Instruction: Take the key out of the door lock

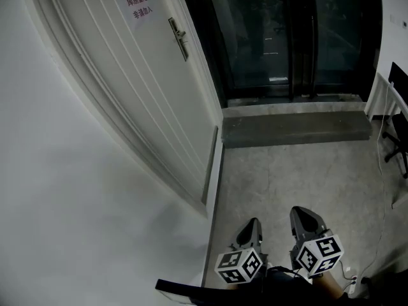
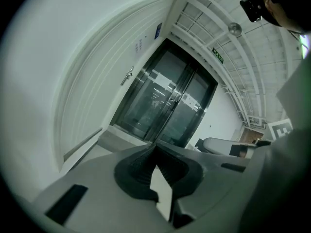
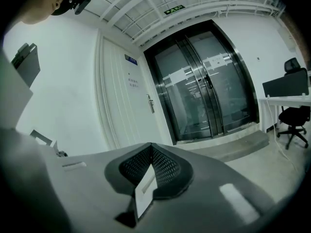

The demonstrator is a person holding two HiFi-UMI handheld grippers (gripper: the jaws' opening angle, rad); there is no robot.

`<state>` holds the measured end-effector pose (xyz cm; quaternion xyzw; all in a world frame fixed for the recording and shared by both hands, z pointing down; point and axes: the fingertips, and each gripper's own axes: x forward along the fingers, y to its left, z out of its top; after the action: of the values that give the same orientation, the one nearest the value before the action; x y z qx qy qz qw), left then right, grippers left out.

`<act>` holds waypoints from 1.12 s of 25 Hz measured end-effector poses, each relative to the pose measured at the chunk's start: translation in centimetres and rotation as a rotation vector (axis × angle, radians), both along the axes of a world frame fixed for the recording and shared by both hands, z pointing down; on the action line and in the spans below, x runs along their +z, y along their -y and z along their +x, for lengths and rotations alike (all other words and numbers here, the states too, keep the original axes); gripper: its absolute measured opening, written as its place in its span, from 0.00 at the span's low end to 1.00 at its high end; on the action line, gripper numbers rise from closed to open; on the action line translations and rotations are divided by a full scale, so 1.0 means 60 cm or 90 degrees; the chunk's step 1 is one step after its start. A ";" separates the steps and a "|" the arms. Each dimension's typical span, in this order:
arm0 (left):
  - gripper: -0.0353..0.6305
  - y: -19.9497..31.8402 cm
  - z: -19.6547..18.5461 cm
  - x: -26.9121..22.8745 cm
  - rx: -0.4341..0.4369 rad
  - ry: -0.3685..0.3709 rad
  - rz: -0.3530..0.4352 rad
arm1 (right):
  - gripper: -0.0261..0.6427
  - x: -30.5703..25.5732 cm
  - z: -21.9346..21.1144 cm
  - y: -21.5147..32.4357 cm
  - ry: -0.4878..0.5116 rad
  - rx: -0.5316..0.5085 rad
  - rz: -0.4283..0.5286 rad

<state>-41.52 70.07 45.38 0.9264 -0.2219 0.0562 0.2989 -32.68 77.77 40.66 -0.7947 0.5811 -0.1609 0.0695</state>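
Observation:
A white door stands closed far ahead on the left, with a metal handle and lock plate and a small paper sign. The handle also shows small in the left gripper view and the right gripper view. No key can be made out at this distance. Low at the bottom of the head view, my left gripper and right gripper hang side by side, well short of the door. Both have their jaws shut together with nothing between them.
Dark glass double doors fill the back wall, with a raised grey step in front. A white wall runs along the left. A desk and a black office chair stand at the right, and a cable trails over the concrete floor.

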 end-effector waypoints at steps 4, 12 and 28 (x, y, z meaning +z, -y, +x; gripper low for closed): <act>0.05 0.064 0.064 0.012 -0.003 0.007 -0.009 | 0.04 0.009 0.064 0.052 0.002 0.010 -0.007; 0.05 0.267 0.231 -0.007 0.005 -0.027 0.023 | 0.04 -0.005 0.208 0.259 -0.022 -0.028 0.024; 0.05 0.630 0.475 0.020 -0.037 0.000 -0.012 | 0.04 -0.012 0.463 0.616 0.000 -0.070 0.051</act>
<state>-13.00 32.27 46.55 0.9168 -0.2480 0.0498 0.3089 -4.89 40.80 39.96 -0.7584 0.6296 -0.1413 0.0920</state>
